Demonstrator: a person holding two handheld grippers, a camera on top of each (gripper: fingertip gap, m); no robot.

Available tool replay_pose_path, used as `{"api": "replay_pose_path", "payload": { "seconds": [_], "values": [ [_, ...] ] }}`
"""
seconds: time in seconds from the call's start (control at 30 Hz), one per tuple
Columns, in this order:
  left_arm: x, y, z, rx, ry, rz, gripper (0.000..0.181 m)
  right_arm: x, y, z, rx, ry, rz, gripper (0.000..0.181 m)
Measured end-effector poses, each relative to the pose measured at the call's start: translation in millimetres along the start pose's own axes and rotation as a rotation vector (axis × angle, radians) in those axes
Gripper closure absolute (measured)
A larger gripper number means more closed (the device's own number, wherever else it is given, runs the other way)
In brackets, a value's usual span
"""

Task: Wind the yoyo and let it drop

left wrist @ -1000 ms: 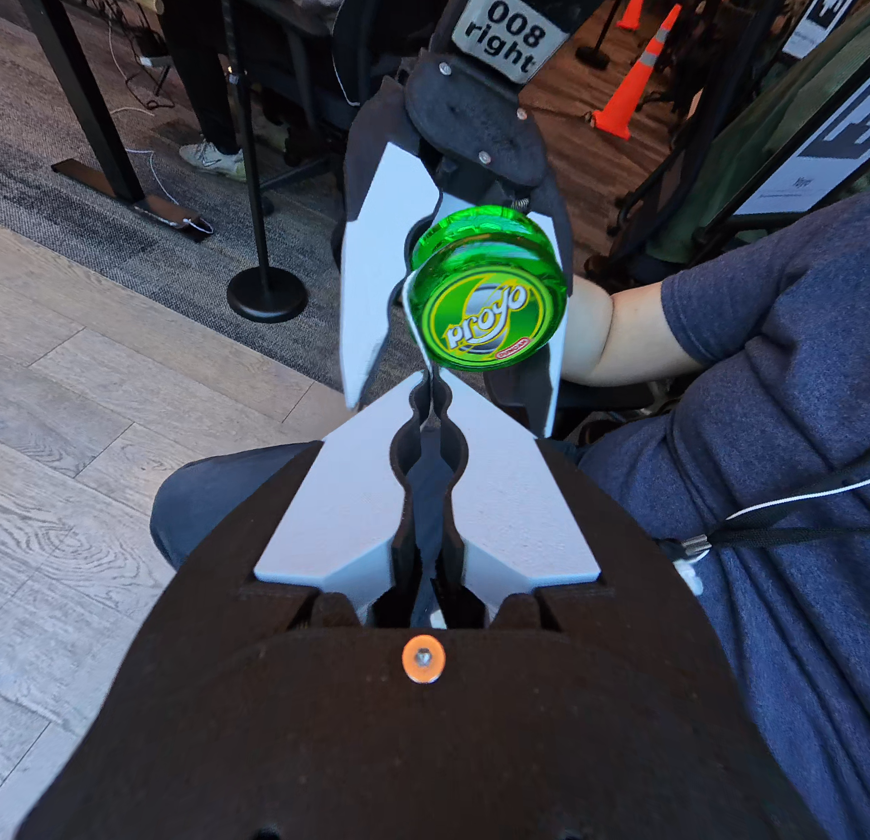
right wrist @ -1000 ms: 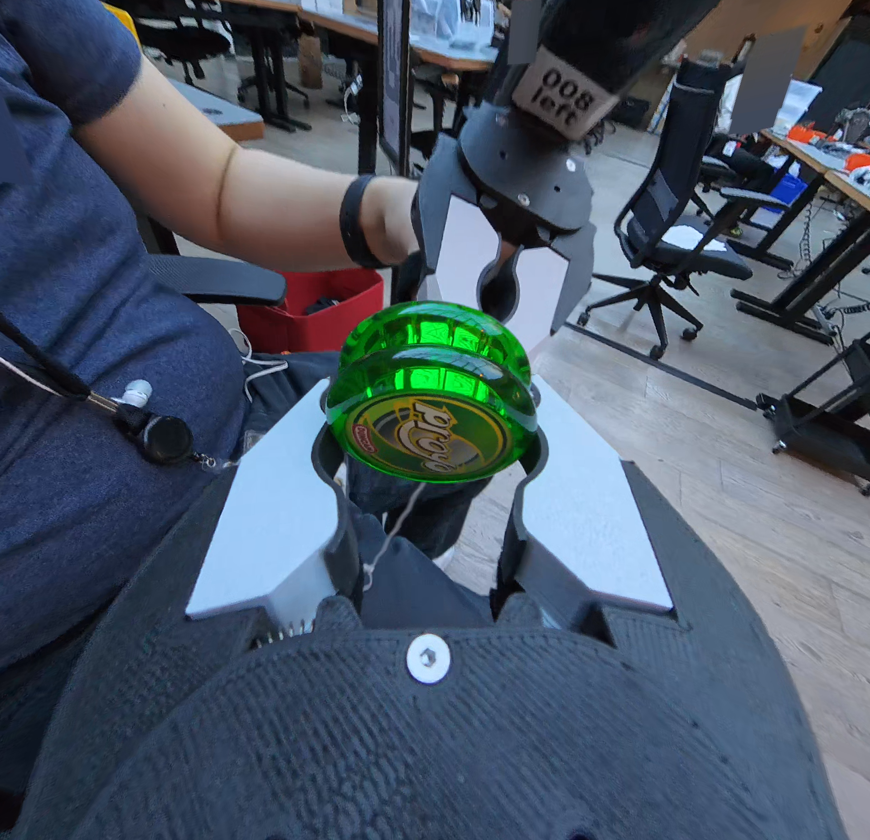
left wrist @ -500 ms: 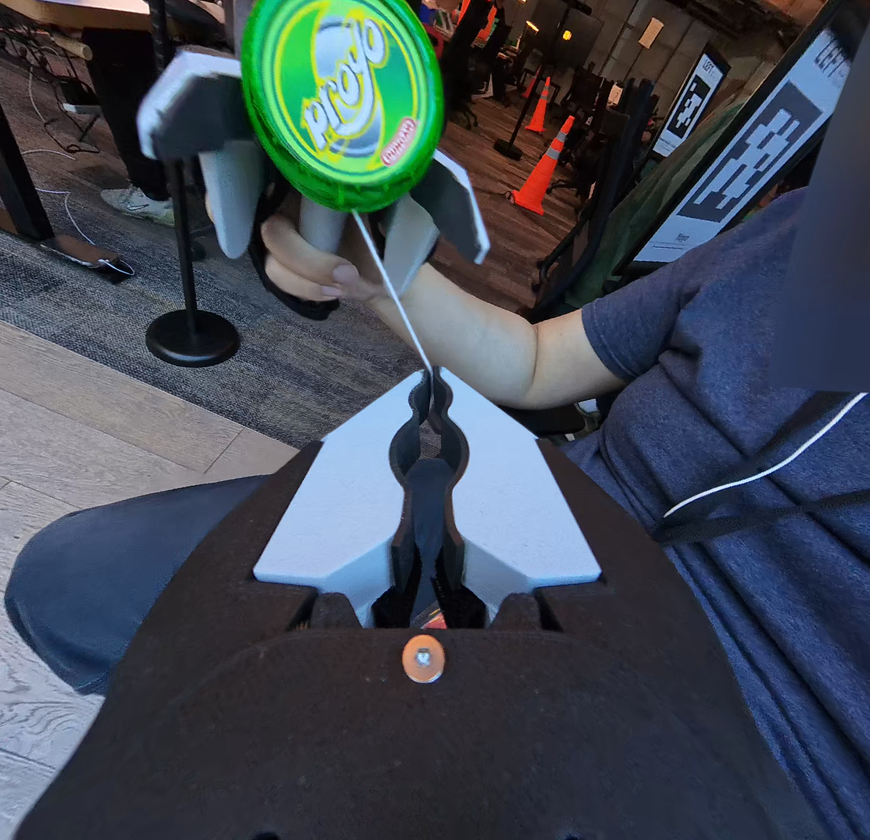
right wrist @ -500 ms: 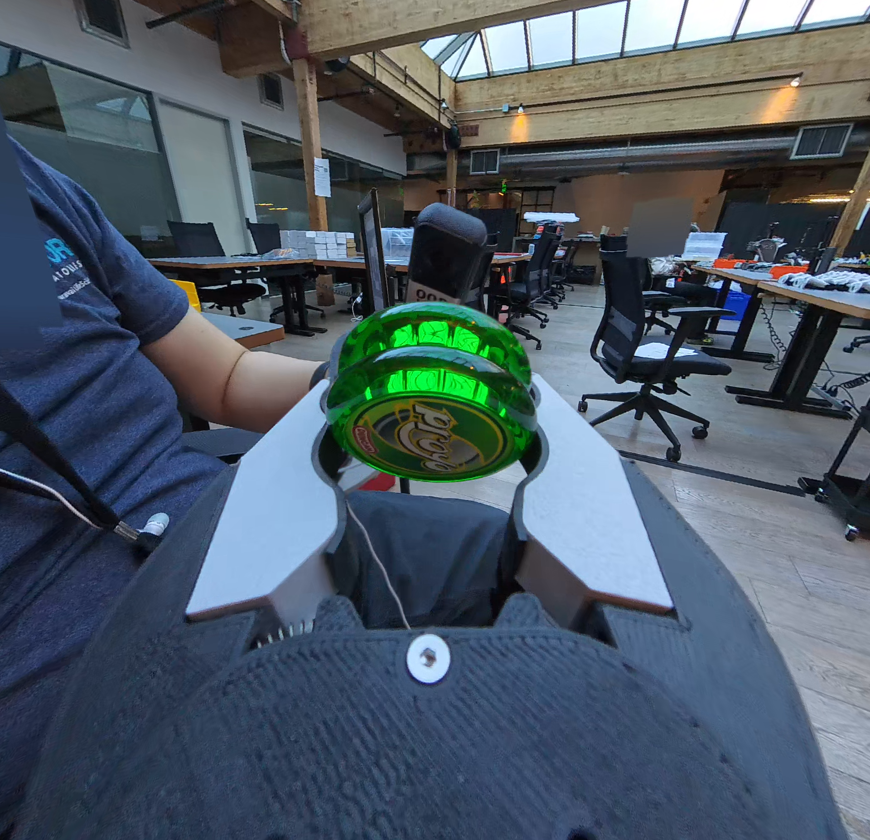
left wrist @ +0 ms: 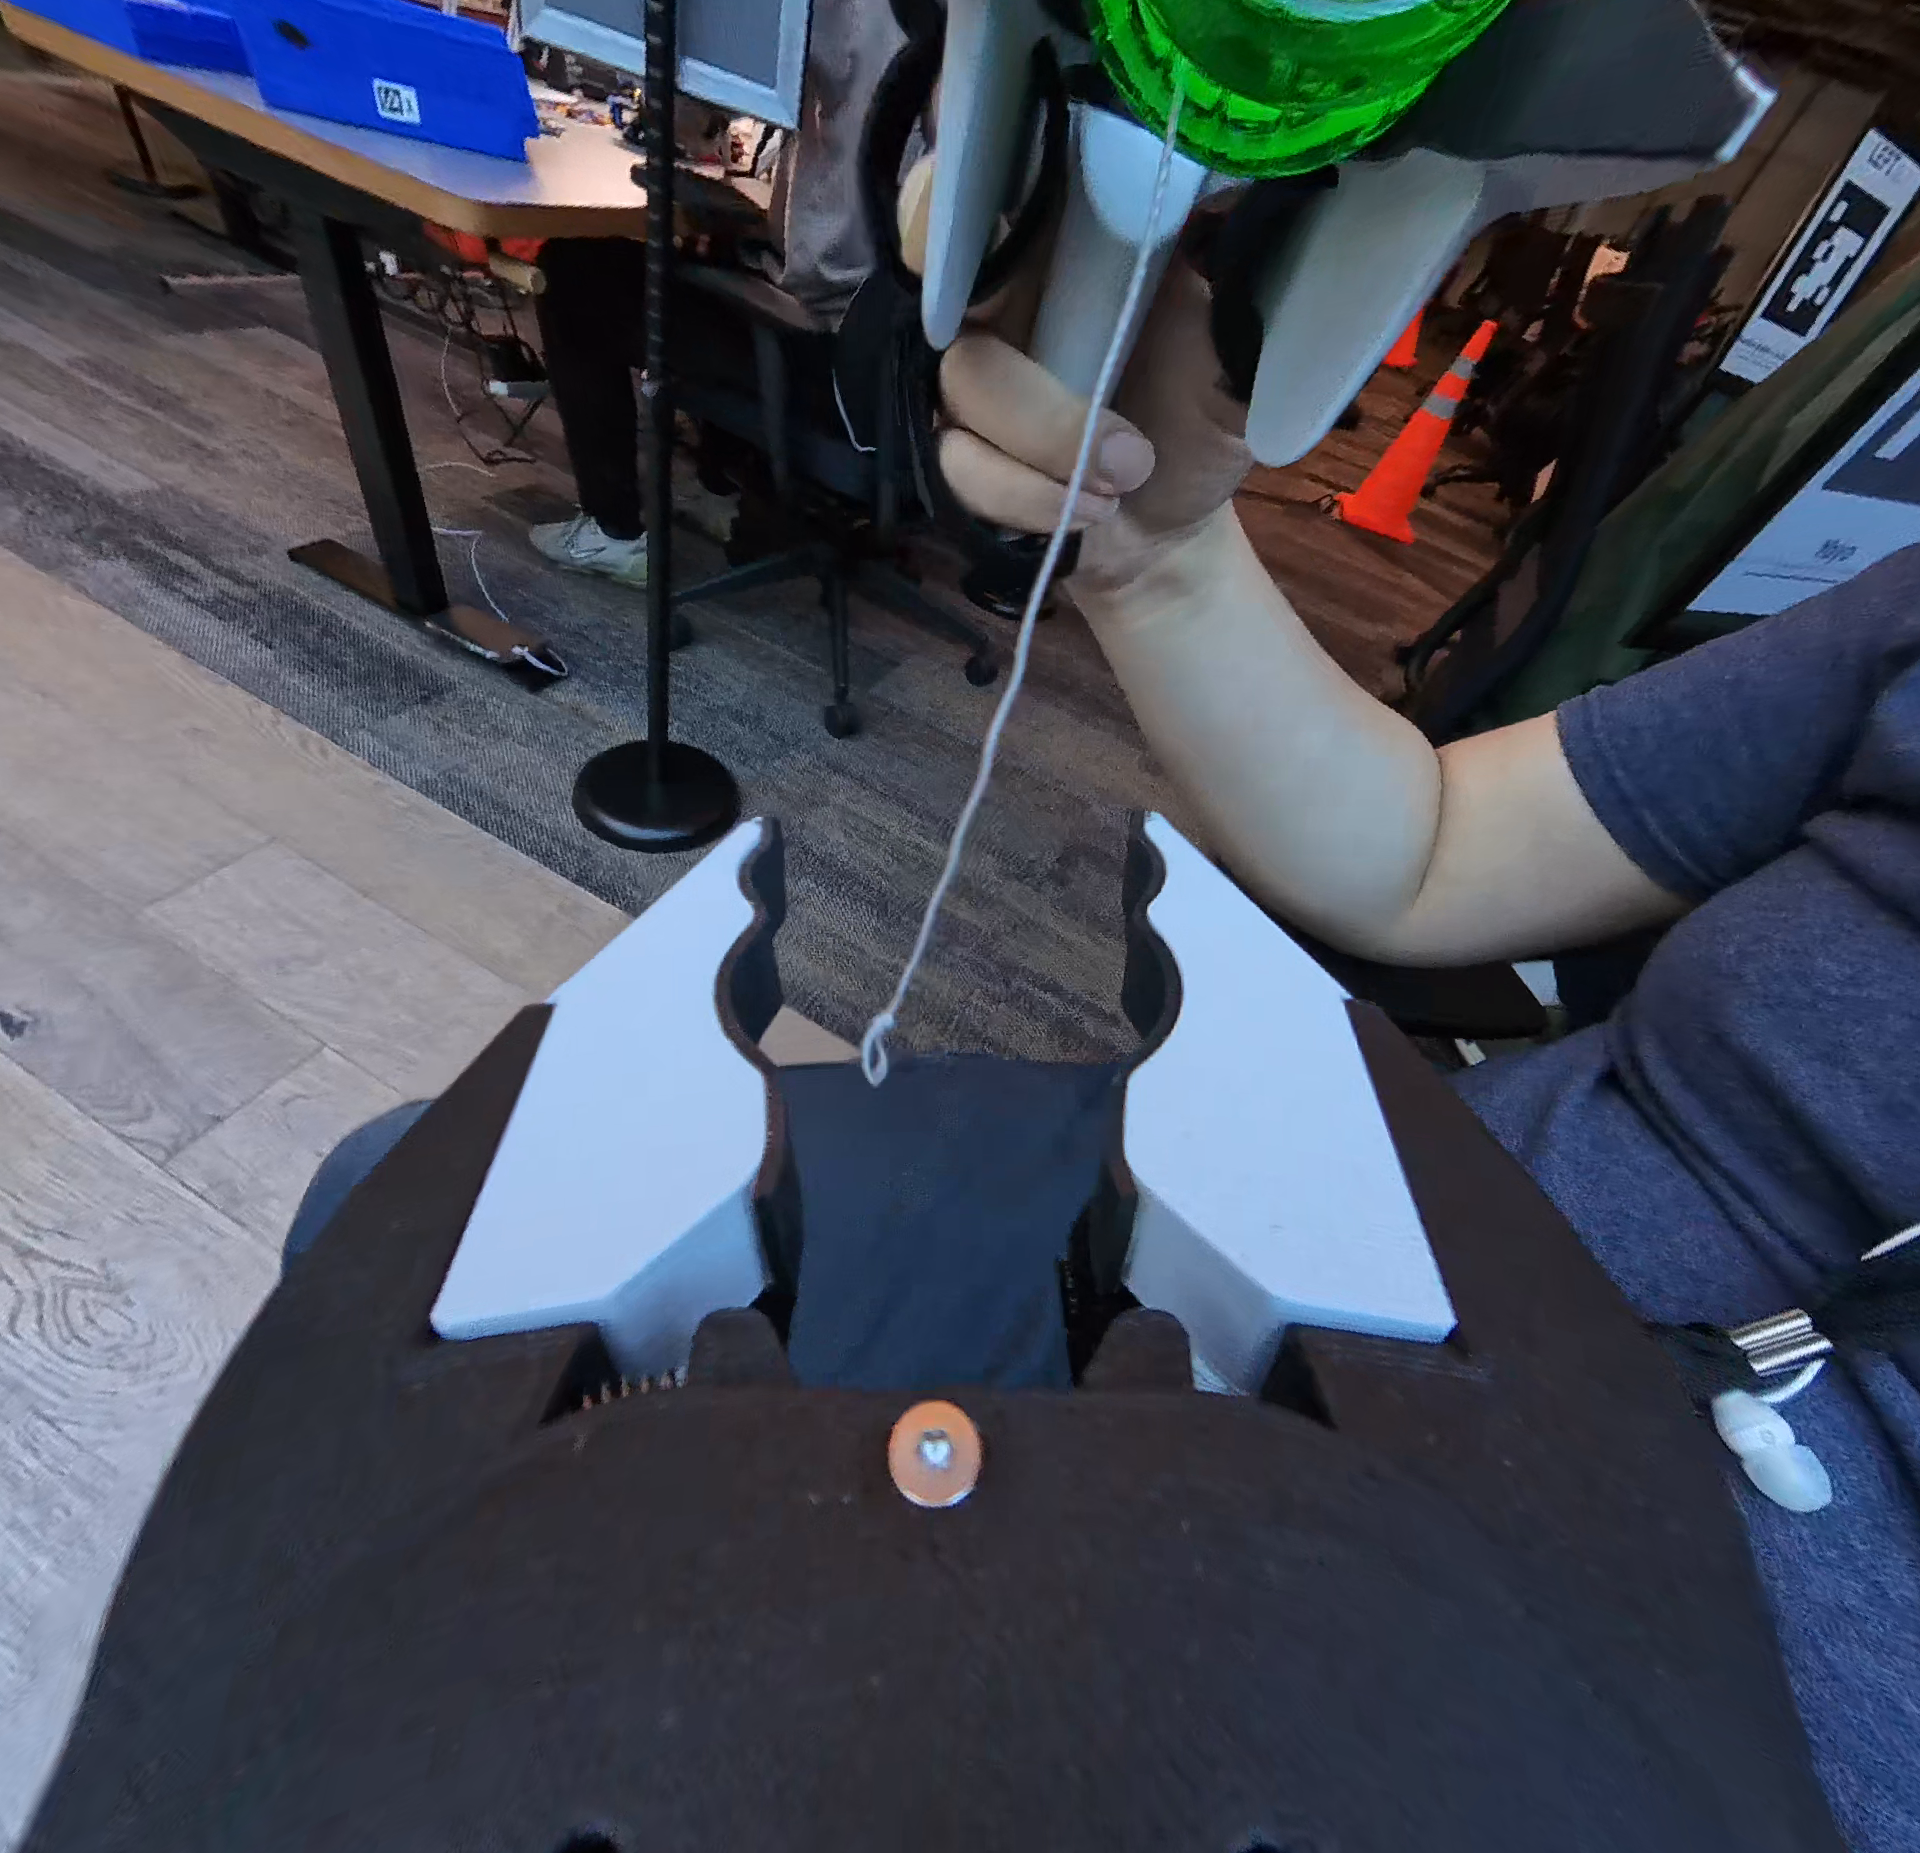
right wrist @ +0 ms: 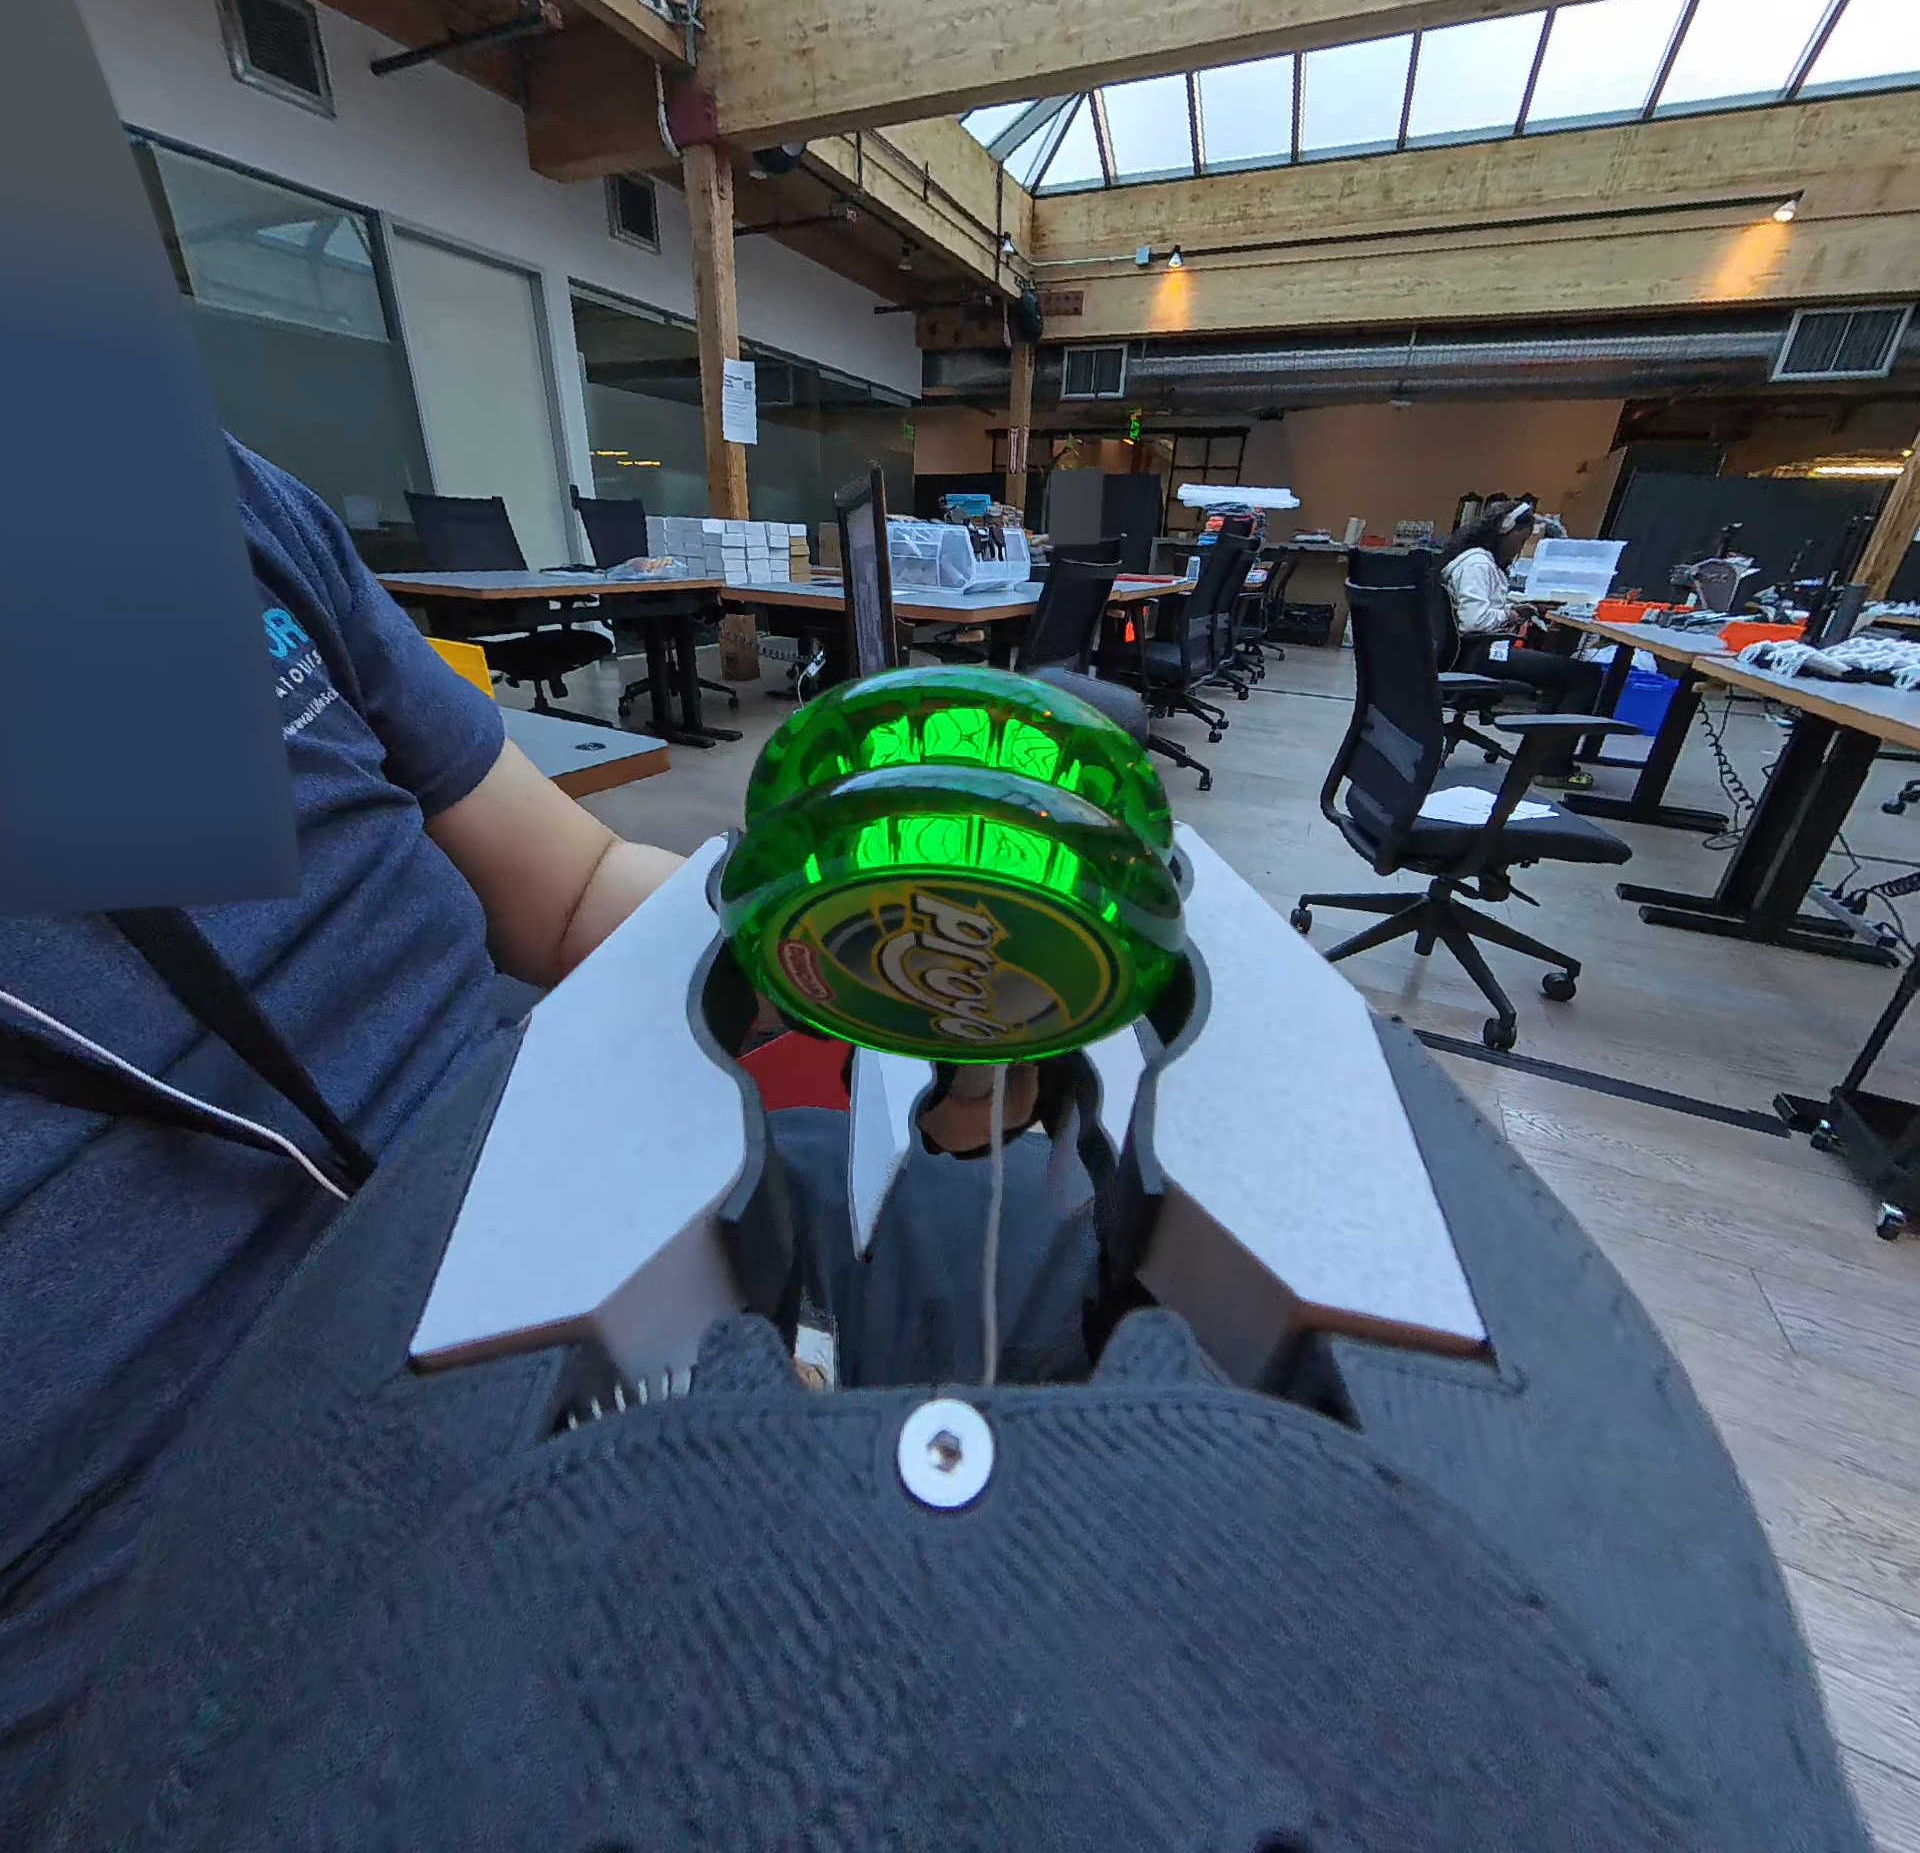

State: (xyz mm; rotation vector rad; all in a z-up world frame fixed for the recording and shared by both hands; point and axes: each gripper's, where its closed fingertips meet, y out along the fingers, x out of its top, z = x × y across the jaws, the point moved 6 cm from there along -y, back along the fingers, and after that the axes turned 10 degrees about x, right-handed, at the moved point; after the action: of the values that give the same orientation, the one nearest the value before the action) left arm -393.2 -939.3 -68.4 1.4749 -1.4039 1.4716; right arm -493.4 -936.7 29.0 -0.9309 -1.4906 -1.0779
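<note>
In the left wrist view, the left gripper (left wrist: 951, 930) is close to the camera and its two white fingers (left wrist: 644, 1086) are spread wide apart with nothing between them. A thin white string (left wrist: 997, 723) hangs loose in the gap, and the little loop at its end dangles free just above the person's dark lap. The string goes up and away to the green yoyo (left wrist: 1288, 47), which is high at the top of the view. The right gripper (left wrist: 1299, 89) is up there, and a hand (left wrist: 1081, 453) holds its handle. In the right wrist view, the right gripper (right wrist: 956, 868) has its fingers (right wrist: 613, 1097) squeezed on the yoyo (right wrist: 956, 868), one on each side. The yoyo is see-through green with a round sticker facing the camera. The string (right wrist: 992, 1232) drops down from it. Farther off there is a black office chair (right wrist: 1444, 785) on the wood floor (right wrist: 1683, 1180), and long desks (right wrist: 1766, 660) behind it.
</note>
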Motion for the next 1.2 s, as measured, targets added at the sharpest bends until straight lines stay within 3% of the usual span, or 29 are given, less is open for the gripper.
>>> {"api": "replay_pose_path", "payload": {
  "seconds": [0.2,0.43,0.47,0.5,0.53,0.67,0.8,1.0,1.1,1.2],
  "values": [
    [5.6,36.1,-15.8,-0.074,0.051,-0.033,0.122,13.3,-6.6,2.9,-0.049,0.012,-0.017,0.106],
    [1.7,70.5,-8.3,0.044,0.080,0.001,0.139,16.4,-26.6,-2.2,-0.090,0.028,-0.043,0.106],
    [3.8,70.5,-10.4,0.029,0.091,0.000,0.148,16.9,-29.2,-2.7,-0.095,0.033,-0.046,0.106],
    [5.1,69.3,-14.9,-0.011,0.095,0.005,0.172,17.6,-32.3,-3.5,-0.106,0.031,-0.048,0.106],
    [5.5,67.5,-18.6,-0.043,0.098,0.018,0.181,17.8,-35.6,-4.0,-0.115,0.027,-0.048,0.106],
    [2.0,51.8,-23.0,-0.069,0.087,0.074,0.181,12.0,-52.5,-11.9,-0.187,0.023,-0.013,0.106],
    [11.4,18.5,-26.1,-0.054,0.098,0.105,0.181,-16.2,-58.0,-17.0,-0.191,-0.030,0.167,0.106],
    [40.6,-33.4,-41.2,0.037,0.361,0.219,0.181,-51.9,-46.6,-31.3,-0.212,0.044,0.368,0.106],
    [54.6,-42.8,-45.0,0.115,0.503,0.288,0.181,-66.3,-36.6,-35.5,-0.211,0.083,0.449,0.103],
    [66.1,-44.8,-53.4,0.076,0.540,0.316,0.181,-78.7,-28.2,-39.3,-0.234,0.110,0.532,0.105]
  ]
}}
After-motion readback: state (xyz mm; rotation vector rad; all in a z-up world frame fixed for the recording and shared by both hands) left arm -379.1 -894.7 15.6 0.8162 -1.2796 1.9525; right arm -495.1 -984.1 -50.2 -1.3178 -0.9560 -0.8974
